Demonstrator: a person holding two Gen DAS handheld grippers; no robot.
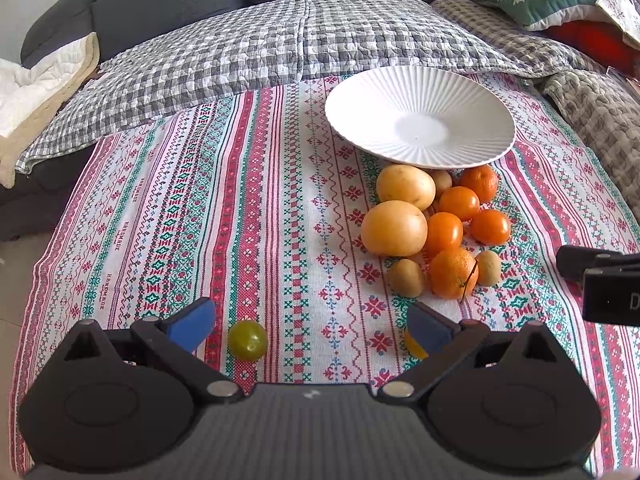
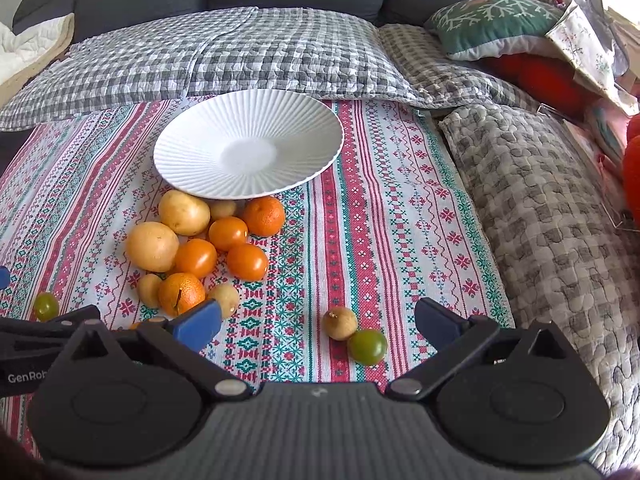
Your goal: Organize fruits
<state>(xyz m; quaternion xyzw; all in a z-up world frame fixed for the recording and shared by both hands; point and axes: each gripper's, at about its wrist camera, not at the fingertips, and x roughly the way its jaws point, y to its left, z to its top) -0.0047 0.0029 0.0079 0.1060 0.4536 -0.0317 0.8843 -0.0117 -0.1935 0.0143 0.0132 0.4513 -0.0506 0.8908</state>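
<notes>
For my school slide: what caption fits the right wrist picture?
Open right gripper hovers over a small green tomato; ribbed white plate sits empty.

Black tongs (image 1: 312,326) — blue pads (image 1: 192,322)

A patterned tablecloth (image 2: 360,216) covers the table, with a white plate (image 2: 248,144) near its far edge, a heap of fruit (image 2: 200,248) touching the plate, and green tomatoes (image 2: 367,346) nearer the front edge.
</notes>
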